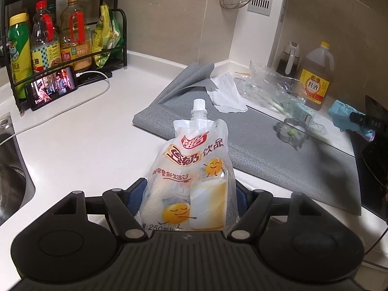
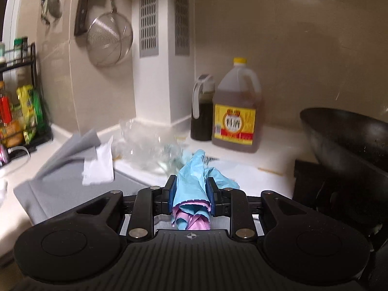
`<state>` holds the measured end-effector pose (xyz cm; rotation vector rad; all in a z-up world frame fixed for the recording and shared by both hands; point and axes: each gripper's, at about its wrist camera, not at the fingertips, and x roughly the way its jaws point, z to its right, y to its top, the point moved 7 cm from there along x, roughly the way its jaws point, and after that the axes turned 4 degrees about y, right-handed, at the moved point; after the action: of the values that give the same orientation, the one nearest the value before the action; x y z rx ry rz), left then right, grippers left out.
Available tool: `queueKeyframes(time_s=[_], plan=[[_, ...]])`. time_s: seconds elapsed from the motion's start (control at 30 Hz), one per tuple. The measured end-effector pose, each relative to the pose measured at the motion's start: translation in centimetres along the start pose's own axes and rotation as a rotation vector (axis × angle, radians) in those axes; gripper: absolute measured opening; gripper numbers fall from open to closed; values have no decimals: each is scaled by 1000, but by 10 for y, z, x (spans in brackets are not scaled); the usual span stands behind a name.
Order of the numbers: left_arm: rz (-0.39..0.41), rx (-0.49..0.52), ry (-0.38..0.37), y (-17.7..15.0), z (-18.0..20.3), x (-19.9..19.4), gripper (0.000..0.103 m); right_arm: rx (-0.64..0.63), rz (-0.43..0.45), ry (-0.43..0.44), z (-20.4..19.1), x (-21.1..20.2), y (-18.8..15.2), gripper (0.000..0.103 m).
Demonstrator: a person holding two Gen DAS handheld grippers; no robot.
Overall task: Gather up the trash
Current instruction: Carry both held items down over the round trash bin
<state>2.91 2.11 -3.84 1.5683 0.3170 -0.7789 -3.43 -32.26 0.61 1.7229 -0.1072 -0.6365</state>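
Kitchen desk (image 1: 80, 131), white top, grey mat (image 1: 254, 150) across it. We've got trash in both: left hand-held gripper (image 1: 190, 194) spread wide, clamping an empty clear spouted drink pouch (image 1: 194, 169) printed "饮品" and "250"; right hand-held gripper (image 2: 190, 191) nearly closed on a crumpled blue-and-pink wrapper (image 2: 194, 184), held above the mat. Step: carry-off. Next we need a bin, none in view. Left behind: white paper scrap (image 1: 226, 94), clear plastic film (image 1: 269, 82). Amber jug (image 1: 315, 77) reads "料酒".
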Motion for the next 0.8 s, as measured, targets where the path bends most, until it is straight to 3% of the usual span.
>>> queueKeyframes(time_s=[0.13,0.33,0.6,0.8], plan=[[-2,11,0,-9,-4,-8,77,8,-14,85,-16,-25,-12,27],[-2,63,28,-42,-15,-31,77,-130,-21,170,-62,-87,-60,27],[-107,106,61,-121,-30,-37,78,-154,-174,335,-118,-130,-126,27],[-229,104,84,-178,-41,-24,78,-160,-324,383,-145,-133,-175,27]])
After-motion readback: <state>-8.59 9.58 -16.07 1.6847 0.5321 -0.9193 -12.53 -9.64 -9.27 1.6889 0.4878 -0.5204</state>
